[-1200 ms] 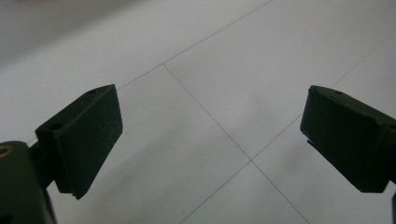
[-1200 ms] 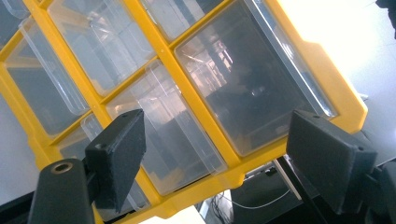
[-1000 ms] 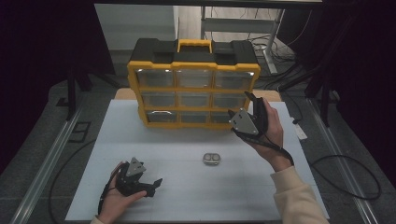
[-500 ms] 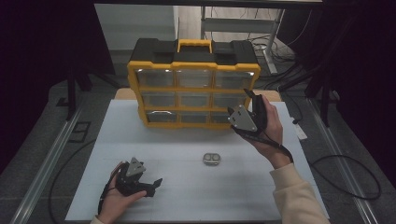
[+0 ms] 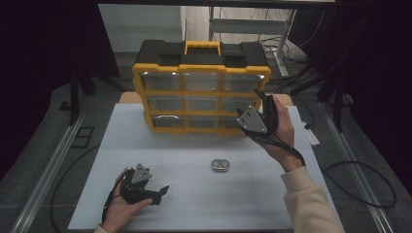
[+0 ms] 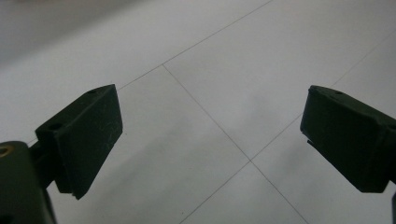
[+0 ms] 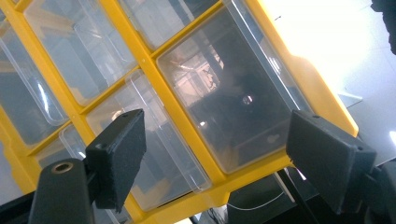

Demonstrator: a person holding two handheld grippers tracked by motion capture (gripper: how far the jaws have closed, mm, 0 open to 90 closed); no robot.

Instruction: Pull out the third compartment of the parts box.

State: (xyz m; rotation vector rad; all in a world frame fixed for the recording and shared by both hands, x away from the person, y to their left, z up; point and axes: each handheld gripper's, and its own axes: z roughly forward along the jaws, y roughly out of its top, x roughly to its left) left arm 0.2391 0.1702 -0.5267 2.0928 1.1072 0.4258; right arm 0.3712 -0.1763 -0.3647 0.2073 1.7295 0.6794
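Yellow drawer organiser [image 5: 201, 92], set upright at the table's [image 5: 291, 194] twelve o'clock with its long axis crosswise, is faced by the wide-open right gripper [image 7: 224, 154]; left gripper [image 6: 210, 135] is likewise held agape.

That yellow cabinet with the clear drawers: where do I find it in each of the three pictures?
High view: the yellow drawer cabinet stands at the centre back of the white table, with the right gripper at its lower right drawers.
Left gripper view: not in it; there are open jaws over white table.
Right gripper view: it is tilted, close up, clear drawers between open jaws.
Shared landmark: the yellow frame.
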